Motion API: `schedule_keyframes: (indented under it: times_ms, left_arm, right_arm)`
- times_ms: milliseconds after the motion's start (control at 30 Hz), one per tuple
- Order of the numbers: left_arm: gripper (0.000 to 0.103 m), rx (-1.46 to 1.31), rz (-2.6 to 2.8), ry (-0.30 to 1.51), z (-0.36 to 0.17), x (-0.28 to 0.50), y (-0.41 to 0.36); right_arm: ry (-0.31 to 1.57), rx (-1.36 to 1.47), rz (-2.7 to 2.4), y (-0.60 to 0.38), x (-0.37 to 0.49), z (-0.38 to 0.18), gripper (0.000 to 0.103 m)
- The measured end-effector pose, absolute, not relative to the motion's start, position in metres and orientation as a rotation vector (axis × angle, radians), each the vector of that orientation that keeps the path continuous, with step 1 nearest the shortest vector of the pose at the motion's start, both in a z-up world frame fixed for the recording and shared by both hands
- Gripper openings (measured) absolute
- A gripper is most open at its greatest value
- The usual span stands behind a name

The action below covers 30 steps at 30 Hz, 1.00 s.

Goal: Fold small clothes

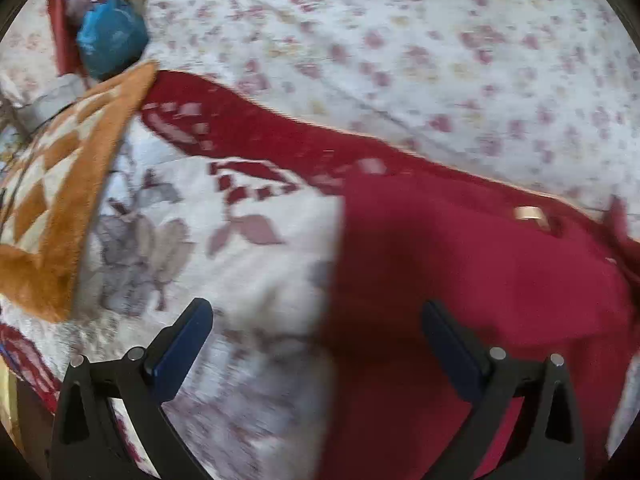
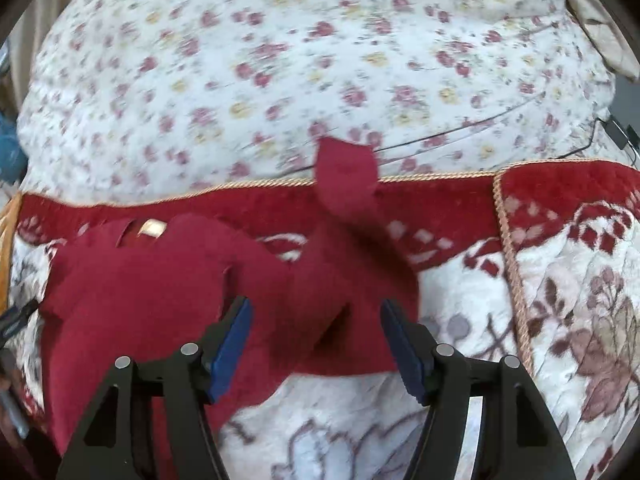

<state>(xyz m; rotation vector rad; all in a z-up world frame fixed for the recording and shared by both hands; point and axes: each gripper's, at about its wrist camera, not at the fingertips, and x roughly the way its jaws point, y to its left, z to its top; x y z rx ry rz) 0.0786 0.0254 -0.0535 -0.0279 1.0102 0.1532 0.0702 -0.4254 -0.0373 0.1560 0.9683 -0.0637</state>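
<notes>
A dark red small garment (image 1: 460, 280) lies on a white blanket with red border (image 1: 248, 264). In the left wrist view it fills the right half, with a tan neck label (image 1: 528, 213) near its far edge. My left gripper (image 1: 316, 320) is open and empty, its jaws wide over the garment's left edge. In the right wrist view the garment (image 2: 152, 292) lies left and centre, with a sleeve (image 2: 348, 184) raised toward the far side. My right gripper (image 2: 316, 320) is open, its jaws either side of the sleeve's base.
A white floral bedsheet (image 2: 280, 60) covers the far side, with a thin black cable (image 2: 460, 130) across it. An orange and white towel (image 1: 60, 184) lies at the left, a blue plastic bag (image 1: 108, 40) behind it. A second bordered blanket panel (image 2: 580, 280) lies right.
</notes>
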Motion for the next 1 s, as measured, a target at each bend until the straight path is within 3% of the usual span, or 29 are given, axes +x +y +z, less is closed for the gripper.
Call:
schedule_keyframes:
  times_ms: [233,300,433,467,500,533,733,1000]
  left_arm:
    - [0.103,-0.017,0.094,0.944,-0.058,0.08,-0.011]
    - [0.103,0.001,0.089,0.971,-0.069,0.087,-0.012]
    - [0.103,0.039,0.082,1.009,-0.083,0.098,-0.008]
    - [0.103,0.046,0.086,1.003,-0.082,0.1,-0.006]
    - [0.103,0.046,0.09,0.997,-0.08,0.101,-0.004]
    - [0.103,0.039,0.094,0.988,-0.077,0.102,-0.001]
    - [0.103,-0.017,0.119,0.938,-0.059,0.102,0.014]
    - [0.103,-0.063,0.156,0.857,-0.033,0.086,0.035]
  right_arm:
    - [0.983,0.128,-0.137,-0.426,0.144,-0.06,0.073]
    - [1.018,0.105,-0.151,-0.425,0.169,-0.072,0.083]
    - [1.103,-0.023,-0.241,-0.428,0.21,-0.111,0.083]
    - [1.121,-0.033,-0.258,-0.434,0.216,-0.121,0.067]
    - [1.137,-0.017,-0.252,-0.439,0.218,-0.126,0.026]
    - [1.141,0.03,-0.227,-0.446,0.217,-0.127,0.018]
    - [0.884,0.356,0.095,-0.48,0.155,-0.039,0.015]
    - [0.747,0.267,0.604,-0.387,0.099,0.075,0.016]
